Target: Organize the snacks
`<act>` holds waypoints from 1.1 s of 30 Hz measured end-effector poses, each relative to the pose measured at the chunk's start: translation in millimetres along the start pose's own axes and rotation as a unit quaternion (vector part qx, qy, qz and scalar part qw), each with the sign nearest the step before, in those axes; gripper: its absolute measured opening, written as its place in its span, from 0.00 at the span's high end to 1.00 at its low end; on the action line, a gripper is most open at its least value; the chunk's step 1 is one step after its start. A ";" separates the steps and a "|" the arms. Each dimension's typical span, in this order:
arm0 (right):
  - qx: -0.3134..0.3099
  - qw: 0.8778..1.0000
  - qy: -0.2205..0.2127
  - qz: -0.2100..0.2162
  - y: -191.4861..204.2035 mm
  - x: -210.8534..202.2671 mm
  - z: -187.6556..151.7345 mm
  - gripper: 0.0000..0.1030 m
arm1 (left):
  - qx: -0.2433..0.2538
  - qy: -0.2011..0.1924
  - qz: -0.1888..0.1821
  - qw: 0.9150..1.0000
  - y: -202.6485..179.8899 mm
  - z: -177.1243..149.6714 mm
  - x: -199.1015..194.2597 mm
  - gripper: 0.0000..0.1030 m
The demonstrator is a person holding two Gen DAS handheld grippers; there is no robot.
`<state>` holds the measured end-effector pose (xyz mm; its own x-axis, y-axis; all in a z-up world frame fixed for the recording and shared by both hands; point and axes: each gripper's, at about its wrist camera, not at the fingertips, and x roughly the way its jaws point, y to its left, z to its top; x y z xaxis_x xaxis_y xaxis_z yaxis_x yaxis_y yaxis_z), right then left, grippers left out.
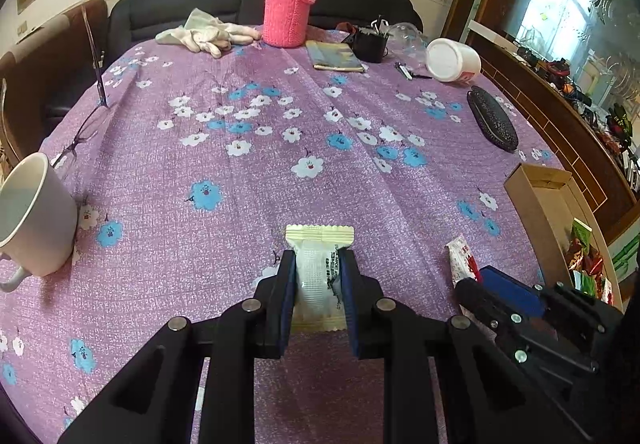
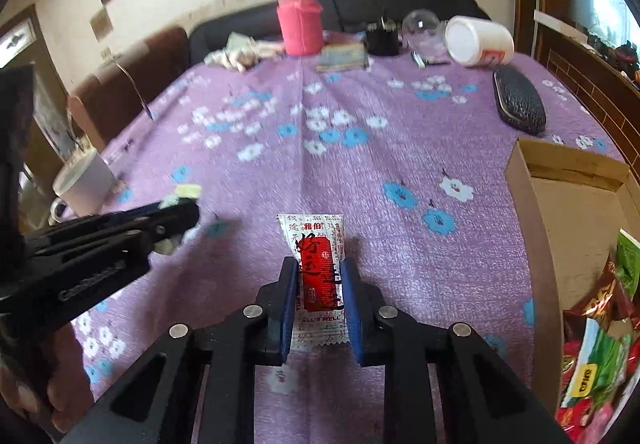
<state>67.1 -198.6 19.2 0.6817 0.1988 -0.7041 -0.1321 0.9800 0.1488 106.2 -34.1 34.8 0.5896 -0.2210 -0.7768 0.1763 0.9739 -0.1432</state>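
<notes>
Two handheld grippers, each gripping a wrapped snack above a counter covered in purple flowered cloth.

The left gripper [image 1: 319,276] has its jaws clamped on a cream-and-white snack packet [image 1: 319,272], held just above the cloth. The right gripper [image 2: 319,284] has its jaws closed against the sides of a red-and-white snack packet [image 2: 318,276] (printed with red characters), low over the cloth. At the right edge stands an open cardboard box [image 2: 536,203] with colourful wrapped snacks [image 2: 600,344] inside. A white mug [image 1: 34,215] sits at the left, a pink bottle [image 1: 289,3] at the far side.
</notes>
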 end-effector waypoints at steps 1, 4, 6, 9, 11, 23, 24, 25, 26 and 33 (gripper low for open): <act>-0.008 1.000 -0.013 -0.011 0.2 -3.2 0.2 0.77 | 0.001 -0.006 0.002 1.000 -1.6 0.1 -1.9 0.80; 0.003 0.999 -0.035 -0.003 -5.9 -12.2 2.9 0.77 | 0.009 -0.032 0.016 0.999 -8.6 -0.4 -9.5 0.80; 0.010 0.999 -0.039 0.002 -7.7 -14.5 4.0 0.77 | 0.019 -0.050 0.026 0.998 -14.0 -1.2 -15.0 0.80; 0.015 0.999 -0.044 0.011 -8.2 -18.6 4.9 0.77 | 0.034 -0.077 0.046 0.995 -22.0 -2.2 -22.5 0.80; 0.019 0.998 -0.049 0.015 -8.9 -22.2 4.8 0.77 | 0.041 -0.092 0.051 0.994 -25.7 -3.0 -27.0 0.80; 0.030 0.997 -0.065 0.022 -10.9 -30.5 5.3 0.77 | 0.057 -0.126 0.068 0.988 -32.1 -4.3 -37.5 0.80; 0.031 0.997 -0.066 0.022 -11.3 -31.2 4.8 0.77 | 0.058 -0.128 0.069 0.988 -32.7 -4.5 -38.3 0.80; 0.031 0.997 -0.067 0.021 -11.3 -31.7 4.8 0.77 | 0.060 -0.132 0.071 0.987 -33.8 -4.6 -39.3 0.80; 0.031 0.997 -0.068 0.022 -11.5 -31.9 5.1 0.77 | 0.062 -0.133 0.071 0.987 -34.4 -5.5 -40.1 0.80; 0.034 0.997 -0.071 0.023 -12.2 -33.4 6.4 0.77 | 0.074 -0.147 0.080 0.983 -39.5 -8.0 -43.9 0.80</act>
<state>50.5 -217.2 45.3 0.7716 0.2352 -0.5910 -0.1200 0.9663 0.2279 67.0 -62.4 69.6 0.8175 -0.0914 -0.5686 0.1618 0.9840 0.0744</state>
